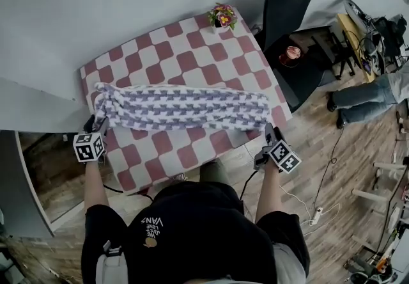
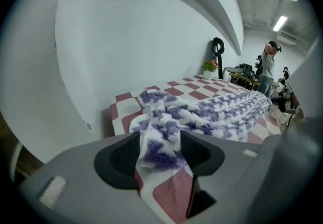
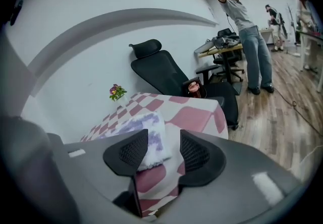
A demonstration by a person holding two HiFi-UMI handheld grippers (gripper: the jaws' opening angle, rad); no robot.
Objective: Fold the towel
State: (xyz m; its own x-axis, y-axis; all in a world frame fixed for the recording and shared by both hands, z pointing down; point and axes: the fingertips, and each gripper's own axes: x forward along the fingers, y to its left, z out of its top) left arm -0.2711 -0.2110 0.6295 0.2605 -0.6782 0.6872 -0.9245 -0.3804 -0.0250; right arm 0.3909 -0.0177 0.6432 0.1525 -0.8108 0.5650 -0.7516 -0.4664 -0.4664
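Fingers of your left gripper [image 2: 160, 151] and right gripper [image 3: 164, 150] both stand released, each straddling a near end corner of the towel [image 1: 182, 109], a long strip across the middle of the desk [image 1: 192, 59]; a new fold seems to be starting, so clench both corners before lifting.

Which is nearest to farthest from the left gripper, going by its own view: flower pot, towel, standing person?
1. towel, a corner lies between the left gripper's jaws.
2. flower pot, at the far corner of the table.
3. standing person, beyond the table, to the right.
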